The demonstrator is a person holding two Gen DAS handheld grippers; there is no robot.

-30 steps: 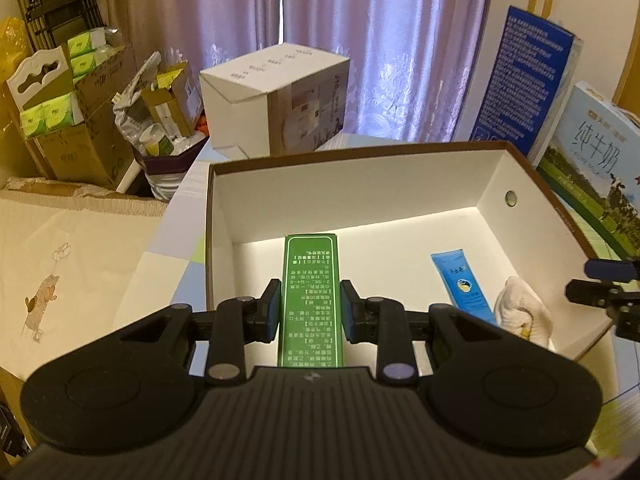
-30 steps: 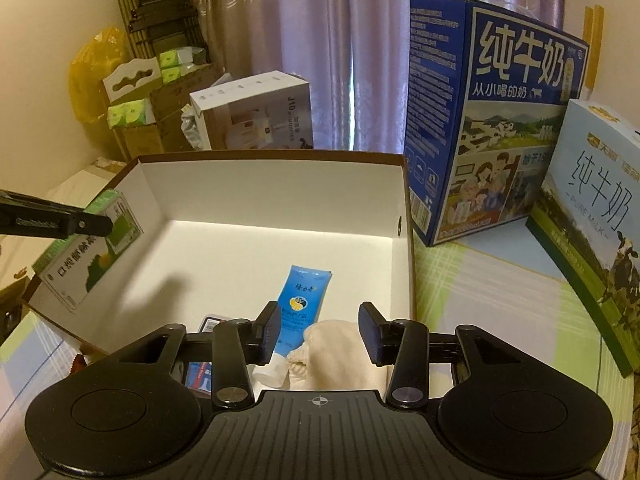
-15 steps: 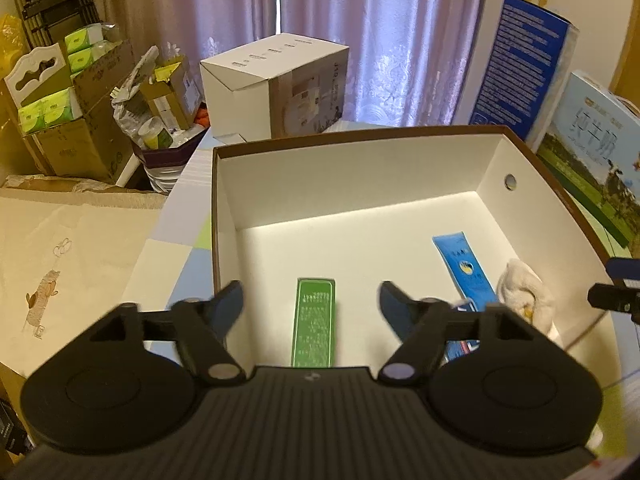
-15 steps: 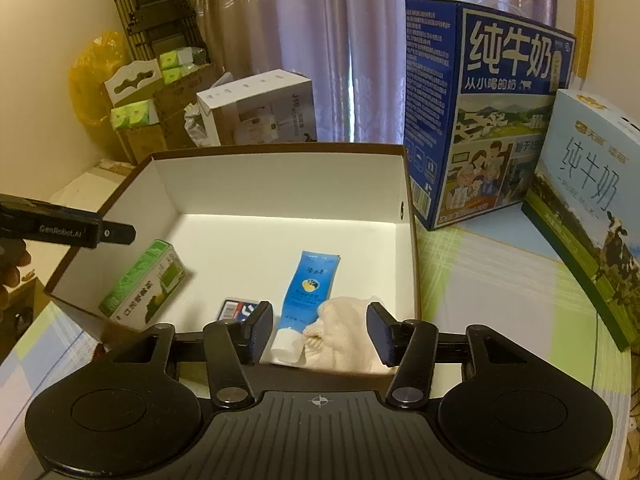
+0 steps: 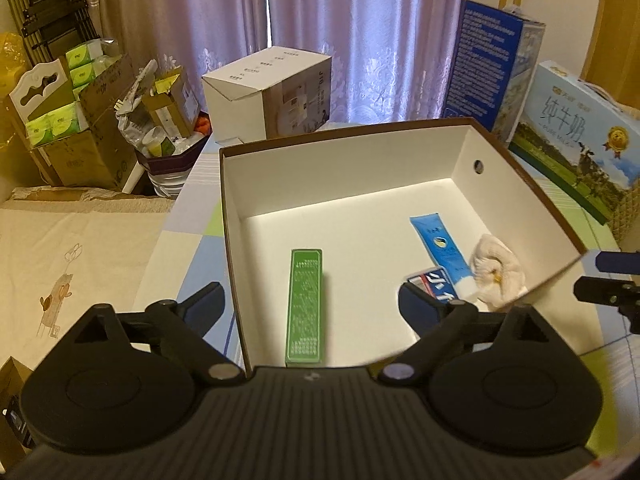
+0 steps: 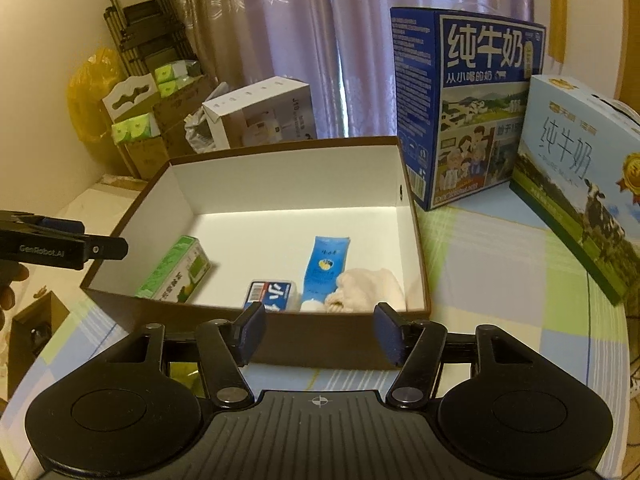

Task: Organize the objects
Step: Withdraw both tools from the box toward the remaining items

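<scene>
- The left gripper (image 5: 310,304) has its matte black jaws spread wide and released, nothing between them; its flat dark-blue pads (image 5: 208,298) straddle the near left corner of the box (image 5: 360,152).
- The box is a rectangular cardboard tray, brown outside and smooth white inside, with a small round hole in its wall at 2 o'clock.
- A slim green carton (image 5: 305,304), printed with fine white text, lies flat on the box floor at 6 o'clock in the left wrist view, lengthwise.
- A small blue-and-red packet (image 5: 430,282) lies at 4 o'clock, touching the capped end of a glossy blue tube (image 5: 440,246).
- A crumpled cream cloth (image 5: 498,274), soft and knobbly, sits just beside the tube against the right wall.
- The right gripper (image 6: 318,334) hangs outside the near brown wall, jaws parted and holding nothing.
- Two glossy printed milk cartons (image 6: 476,100) stand at 2 o'clock on the checked tablecloth (image 6: 500,272).
</scene>
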